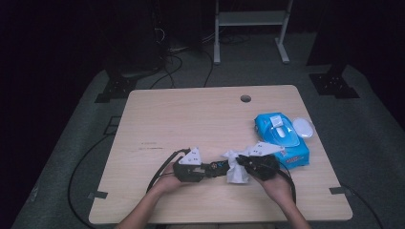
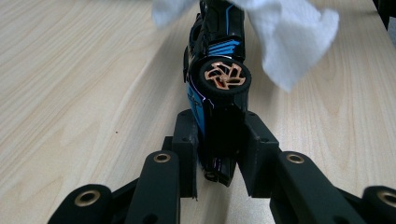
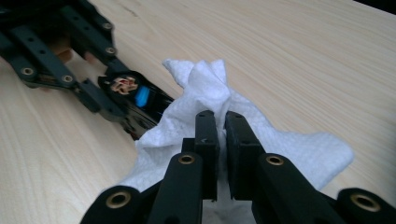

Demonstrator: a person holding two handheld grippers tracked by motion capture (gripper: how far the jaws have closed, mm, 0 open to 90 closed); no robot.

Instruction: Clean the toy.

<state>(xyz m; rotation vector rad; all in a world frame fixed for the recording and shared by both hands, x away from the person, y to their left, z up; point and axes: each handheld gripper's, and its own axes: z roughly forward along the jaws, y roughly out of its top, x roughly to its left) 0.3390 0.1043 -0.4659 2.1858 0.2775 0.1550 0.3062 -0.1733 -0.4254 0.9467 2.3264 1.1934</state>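
Here on the wooden table, the blue wipes pack lies just beyond the right gripper, whose jaws are pinched tight on a crumpled white wipe that drapes out to both sides of them. The left gripper clamps the tail end of a black and blue toy car lying on its side, one copper-spoked wheel just ahead of the jaws, and the wipe touches the car's far end.

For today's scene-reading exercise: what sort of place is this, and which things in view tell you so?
Probably a lab or studio set up for recording, not a home. A bare wooden table stands alone on grey carpet against dark surroundings, cables trail across the floor, and a metal stand sits behind it.
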